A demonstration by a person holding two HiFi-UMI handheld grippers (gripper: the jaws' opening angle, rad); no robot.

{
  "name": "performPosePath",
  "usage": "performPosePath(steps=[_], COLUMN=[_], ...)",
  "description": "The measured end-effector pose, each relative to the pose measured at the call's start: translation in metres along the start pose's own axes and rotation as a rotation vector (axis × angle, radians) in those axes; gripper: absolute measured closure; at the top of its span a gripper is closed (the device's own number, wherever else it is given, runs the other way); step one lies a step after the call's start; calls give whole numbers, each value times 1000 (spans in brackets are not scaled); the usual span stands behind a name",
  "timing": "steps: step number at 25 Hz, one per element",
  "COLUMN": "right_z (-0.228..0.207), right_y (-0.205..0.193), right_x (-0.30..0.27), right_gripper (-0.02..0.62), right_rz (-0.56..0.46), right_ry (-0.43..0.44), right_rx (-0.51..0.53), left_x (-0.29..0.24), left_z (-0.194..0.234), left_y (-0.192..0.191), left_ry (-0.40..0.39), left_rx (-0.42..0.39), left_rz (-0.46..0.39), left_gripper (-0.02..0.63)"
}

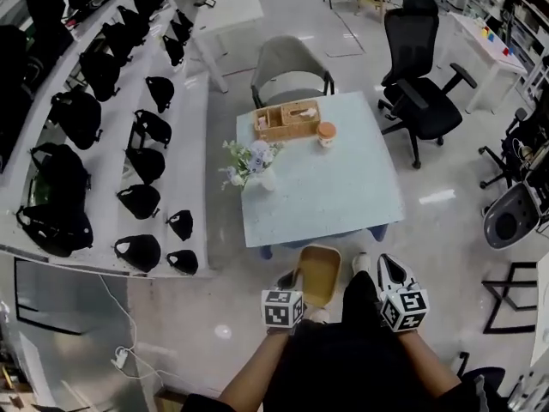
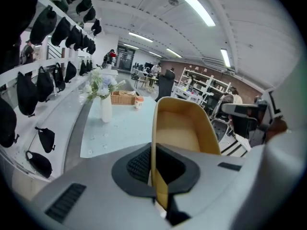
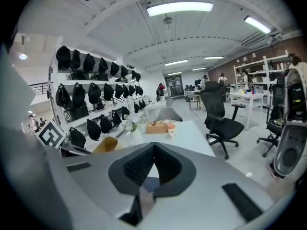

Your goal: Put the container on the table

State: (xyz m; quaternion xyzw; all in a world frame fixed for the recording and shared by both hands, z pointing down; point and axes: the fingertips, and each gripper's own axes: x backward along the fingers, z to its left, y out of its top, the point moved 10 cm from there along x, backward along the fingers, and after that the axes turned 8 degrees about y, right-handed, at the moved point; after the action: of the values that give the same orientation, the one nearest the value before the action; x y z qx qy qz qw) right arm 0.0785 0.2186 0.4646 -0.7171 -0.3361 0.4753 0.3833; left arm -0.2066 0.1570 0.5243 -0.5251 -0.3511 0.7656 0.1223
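Container (image 1: 319,273) hung clamped by its rim in the left gripper (image 1: 294,280), table (image 1: 343,197) just above it in frame; right gripper (image 1: 390,269) closed, empty.

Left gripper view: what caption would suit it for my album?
The left hand-held gripper pinches the wall of a yellow container, held before a pale table with a vase of flowers.

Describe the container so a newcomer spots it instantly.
Find the pale blue table. Just off its near edge is the container: a plain tan, empty tub. Unlike the wooden box on the table, it is pinched by its rim in the left gripper.
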Motion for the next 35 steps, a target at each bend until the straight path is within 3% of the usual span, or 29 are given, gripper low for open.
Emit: performPosePath(steps=[3, 10, 21, 35], right_z=[-21, -70, -142, -210], right_y=[24, 62, 109, 148], right_x=[-32, -92, -145, -197], right_gripper=[597, 597, 595, 597], right_rz=[-1, 30, 37, 74], right_ry=[76, 216, 321, 441], right_rx=[40, 72, 92, 138], left_x=[-9, -44, -103, -191], left_z=[-4, -16, -34, -45], left_y=[22, 60, 106, 169], left_ry=[32, 145, 249, 312], left_rx=[85, 140, 246, 367], left_rz=[-24, -24, -19, -6], left_gripper=[597, 597, 597, 597])
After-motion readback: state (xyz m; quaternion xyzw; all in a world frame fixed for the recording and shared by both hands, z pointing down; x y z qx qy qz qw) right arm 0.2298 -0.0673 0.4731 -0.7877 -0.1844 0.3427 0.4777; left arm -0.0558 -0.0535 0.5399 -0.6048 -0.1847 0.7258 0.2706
